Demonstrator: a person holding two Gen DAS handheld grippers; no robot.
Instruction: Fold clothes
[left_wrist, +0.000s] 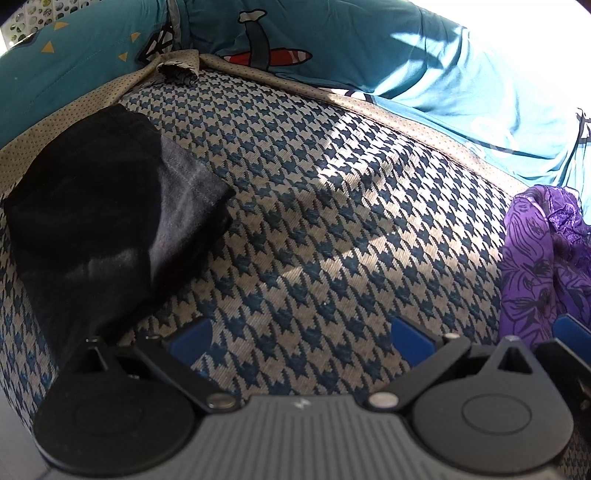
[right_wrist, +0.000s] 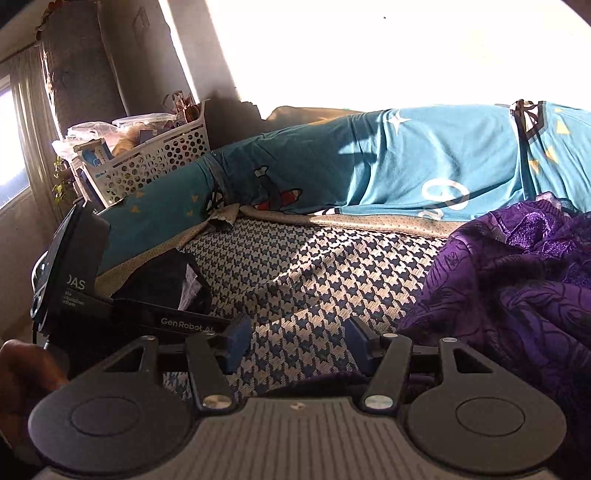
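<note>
A folded black and grey garment (left_wrist: 110, 199) lies on the left of the houndstooth bedcover (left_wrist: 314, 206). A crumpled purple patterned garment (left_wrist: 543, 258) is heaped at the right; in the right wrist view the purple garment (right_wrist: 517, 288) fills the right side. My left gripper (left_wrist: 301, 338) hovers low over the bare cover, open, nothing between its blue pads. My right gripper (right_wrist: 295, 343) is open too, just left of the purple heap, pads empty. The black garment (right_wrist: 162, 280) shows behind the left gripper's body (right_wrist: 74, 280) in the right wrist view.
A teal printed duvet (right_wrist: 406, 162) is bunched along the far side of the bed. A white perforated basket (right_wrist: 147, 158) full of items stands beyond the bed's left end, by a curtain and window. A hand (right_wrist: 26, 369) holds the left gripper's handle.
</note>
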